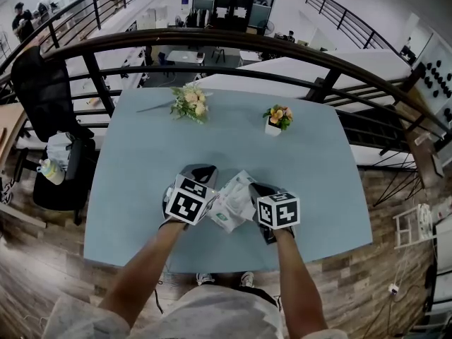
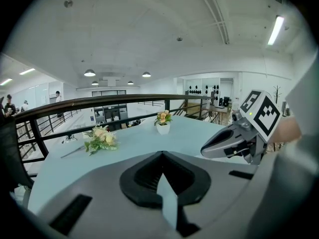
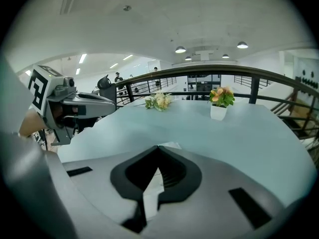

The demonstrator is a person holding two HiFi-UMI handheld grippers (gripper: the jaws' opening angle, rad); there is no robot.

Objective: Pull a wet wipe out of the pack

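We hold the pack (image 1: pixel 224 217) up off the blue table (image 1: pixel 141 161), between our two tools. The left gripper (image 2: pixel 162 179) is pinched tight on a thin, pale, shiny strip. We think that is the edge of the pack. The right gripper (image 3: pixel 156 174) is pinched tight on a thin white strip. We think that is the wet wipe (image 1: pixel 240 188), the crumpled white bit that sticks up from the pack.

So the grabbing part looks done. The wipe looks partly out, but it is right next to the pack, so it is not free yet. What is left is to pull our two tools apart until the wipe comes all the way out.

The flower bunch (image 1: pixel 189 103) and the little flower pot (image 1: pixel 277 119) sit far away on the table.
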